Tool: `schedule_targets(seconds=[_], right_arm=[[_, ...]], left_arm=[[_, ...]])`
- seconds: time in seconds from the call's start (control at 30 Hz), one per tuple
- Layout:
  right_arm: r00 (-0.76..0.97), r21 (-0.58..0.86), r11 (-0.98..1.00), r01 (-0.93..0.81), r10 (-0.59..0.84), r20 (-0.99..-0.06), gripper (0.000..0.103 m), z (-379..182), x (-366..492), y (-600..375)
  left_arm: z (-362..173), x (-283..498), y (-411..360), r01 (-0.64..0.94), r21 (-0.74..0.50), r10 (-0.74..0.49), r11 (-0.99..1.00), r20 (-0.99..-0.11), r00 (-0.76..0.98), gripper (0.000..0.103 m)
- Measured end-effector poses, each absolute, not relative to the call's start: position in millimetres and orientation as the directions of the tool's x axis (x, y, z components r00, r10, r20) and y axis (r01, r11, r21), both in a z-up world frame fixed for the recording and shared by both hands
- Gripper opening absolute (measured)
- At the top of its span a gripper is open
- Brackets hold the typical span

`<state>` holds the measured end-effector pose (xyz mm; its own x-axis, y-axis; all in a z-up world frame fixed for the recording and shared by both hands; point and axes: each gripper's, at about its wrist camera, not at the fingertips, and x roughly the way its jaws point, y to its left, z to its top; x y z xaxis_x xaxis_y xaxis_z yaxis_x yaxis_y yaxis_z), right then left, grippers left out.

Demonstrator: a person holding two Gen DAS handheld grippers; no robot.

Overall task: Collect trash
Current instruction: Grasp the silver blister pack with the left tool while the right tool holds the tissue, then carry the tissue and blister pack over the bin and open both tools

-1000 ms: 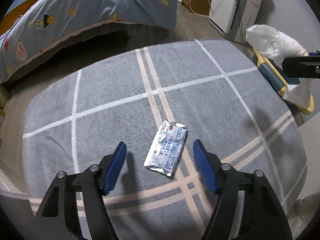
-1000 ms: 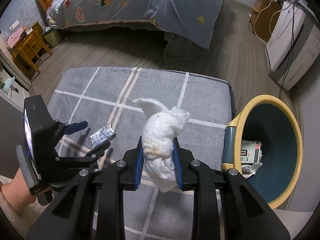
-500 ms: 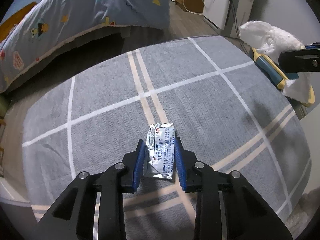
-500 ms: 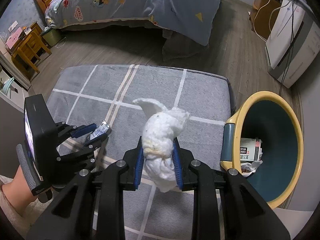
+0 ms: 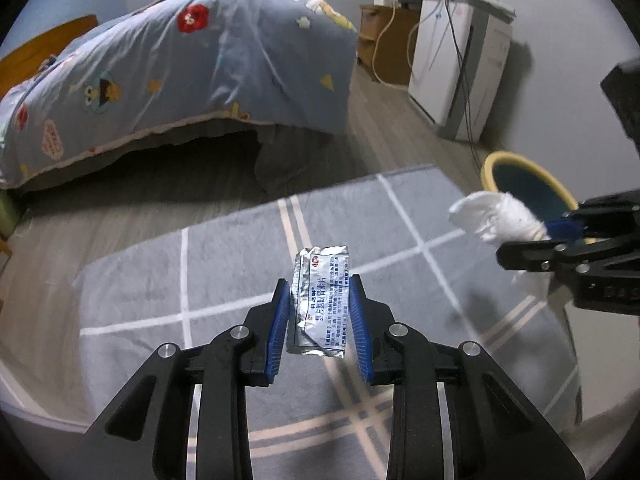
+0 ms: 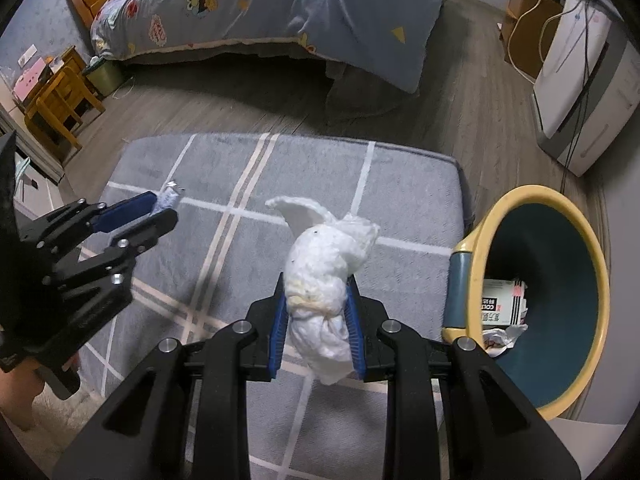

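Observation:
My left gripper (image 5: 319, 304) is shut on a silver foil packet (image 5: 321, 300) with printed text and holds it lifted above the grey rug (image 5: 224, 264). It also shows in the right wrist view (image 6: 160, 208) at the left, with the packet (image 6: 170, 197) sticking out. My right gripper (image 6: 318, 312) is shut on a crumpled white tissue wad (image 6: 328, 268), held above the rug beside the bin. The tissue (image 5: 496, 216) also shows at the right of the left wrist view. A yellow-rimmed blue trash bin (image 6: 560, 300) stands right of the rug and holds a carton and paper.
A bed with a blue patterned quilt (image 6: 280, 4) lies beyond the rug. A white appliance with cables (image 6: 580, 68) stands at the far right. A wooden chair (image 6: 56, 108) and a small green bin (image 6: 102, 72) sit at the left. Wood floor surrounds the rug.
My left gripper closed on the foil packet and lifted it off the rug, tilting up toward the room. The right gripper kept holding the tissue, nearly still.

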<state>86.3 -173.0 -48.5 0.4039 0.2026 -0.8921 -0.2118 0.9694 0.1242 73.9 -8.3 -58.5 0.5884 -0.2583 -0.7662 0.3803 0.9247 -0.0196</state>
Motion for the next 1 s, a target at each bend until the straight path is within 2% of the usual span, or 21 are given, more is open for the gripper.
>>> schedule_targets(seconds=[0.63,1.0], right_arm=[[0.520,0.188,0.981,0.041,0.140,-0.843,0.026,-30.2,77.3,-313.6],[0.511,0.242,0.935,0.260,0.079,-0.856,0.026,-51.6,68.6,-414.6]], left_arm=[[-45.4,58.8,-115.4,0.541,-0.032,-0.377,0.841,-0.752,0.541,0.031],[-42.3,42.1,-202.7,0.676,-0.029,-0.454,0.736,-0.762,0.462,0.031]])
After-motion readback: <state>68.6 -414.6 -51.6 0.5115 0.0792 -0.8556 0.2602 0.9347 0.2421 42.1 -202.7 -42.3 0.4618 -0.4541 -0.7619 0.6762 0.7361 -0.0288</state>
